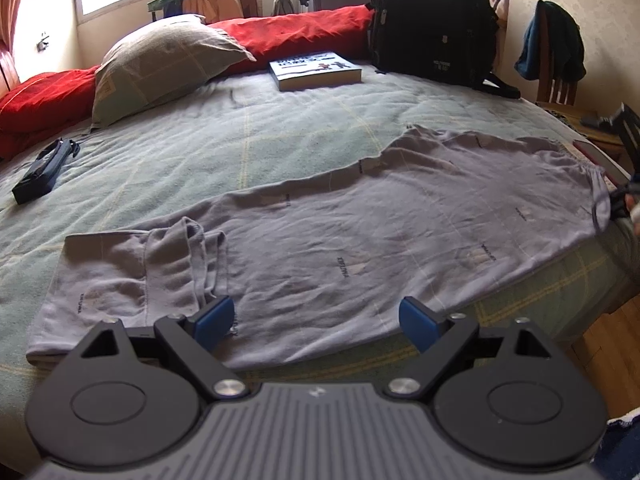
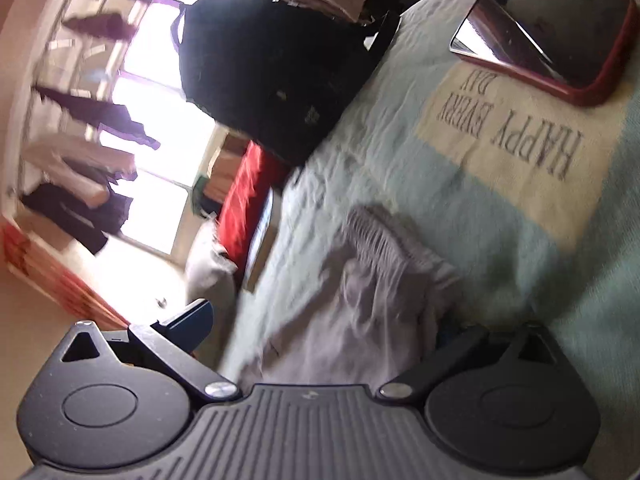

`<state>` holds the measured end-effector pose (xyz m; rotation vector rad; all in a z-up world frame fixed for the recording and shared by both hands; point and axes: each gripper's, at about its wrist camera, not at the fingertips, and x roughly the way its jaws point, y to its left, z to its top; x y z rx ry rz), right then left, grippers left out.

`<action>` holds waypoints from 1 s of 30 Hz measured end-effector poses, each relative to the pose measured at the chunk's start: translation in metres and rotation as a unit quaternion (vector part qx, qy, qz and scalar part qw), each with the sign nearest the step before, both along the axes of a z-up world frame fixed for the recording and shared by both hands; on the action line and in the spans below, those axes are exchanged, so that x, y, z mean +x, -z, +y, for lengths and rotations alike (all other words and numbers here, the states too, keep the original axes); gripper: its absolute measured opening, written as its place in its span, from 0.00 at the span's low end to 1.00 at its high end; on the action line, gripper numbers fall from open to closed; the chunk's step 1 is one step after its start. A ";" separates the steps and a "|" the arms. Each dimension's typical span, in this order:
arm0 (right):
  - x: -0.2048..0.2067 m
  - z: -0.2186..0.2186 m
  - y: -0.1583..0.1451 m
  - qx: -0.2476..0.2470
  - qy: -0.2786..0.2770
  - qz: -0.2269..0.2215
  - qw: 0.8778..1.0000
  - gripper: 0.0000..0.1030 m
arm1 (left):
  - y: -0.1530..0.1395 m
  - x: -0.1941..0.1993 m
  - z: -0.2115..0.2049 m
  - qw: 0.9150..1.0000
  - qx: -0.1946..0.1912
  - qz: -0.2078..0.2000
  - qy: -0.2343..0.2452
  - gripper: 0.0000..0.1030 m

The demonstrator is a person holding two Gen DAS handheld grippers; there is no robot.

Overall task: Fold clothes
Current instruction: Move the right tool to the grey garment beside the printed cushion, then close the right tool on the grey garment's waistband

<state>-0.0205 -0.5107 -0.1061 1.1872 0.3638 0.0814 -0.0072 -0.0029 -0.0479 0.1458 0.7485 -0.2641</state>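
Note:
A grey-lilac pair of trousers (image 1: 360, 240) lies flat across the green bedspread (image 1: 240, 140). Its leg ends (image 1: 120, 280) are at the left and its gathered waistband (image 1: 592, 184) at the right. My left gripper (image 1: 316, 318) hovers over the near edge of the cloth. It is open, with both blue pads (image 1: 214, 316) wide apart and nothing between them. The right wrist view is tilted and blurred. There my right gripper (image 2: 320, 328) stands open at the elastic waistband (image 2: 372, 232). Cloth lies between the jaws and covers the right fingertip.
At the back of the bed are a black backpack (image 1: 432, 20), a book (image 1: 316, 70), a pillow (image 1: 160, 64) and a red quilt (image 1: 288, 36). A dark pouch (image 1: 40, 176) lies at the left. A red-framed dark slab (image 2: 552, 36) lies beyond the waistband. The bed edge and wooden floor (image 1: 600, 344) are at the near right.

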 end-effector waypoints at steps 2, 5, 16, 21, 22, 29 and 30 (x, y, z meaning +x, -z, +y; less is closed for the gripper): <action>0.003 -0.006 0.000 0.029 -0.003 0.008 1.000 1.00 | -0.001 0.000 0.001 1.000 -0.004 -0.002 -0.001 0.87; 0.006 -0.003 -0.001 0.048 -0.030 0.022 0.998 1.00 | -0.003 0.000 0.003 1.000 -0.007 -0.003 -0.005 0.87; 0.001 -0.006 0.018 -0.014 -0.039 0.023 0.999 0.42 | 0.001 0.001 0.004 1.000 -0.013 0.001 -0.006 0.87; 0.005 -0.004 0.023 -0.042 -0.028 0.056 0.997 0.06 | 0.001 -0.001 0.004 1.000 -0.015 0.002 -0.006 0.87; 0.005 -0.003 0.023 -0.051 -0.027 0.058 0.997 0.06 | 0.001 -0.001 0.004 1.000 -0.016 0.002 -0.005 0.87; 0.007 -0.002 0.025 -0.051 -0.030 0.053 0.997 0.07 | 0.002 0.000 0.003 1.000 -0.014 0.005 -0.005 0.87; 0.006 -0.002 0.025 -0.052 -0.032 0.051 0.997 0.07 | 0.002 0.000 0.003 1.000 -0.014 0.006 -0.005 0.87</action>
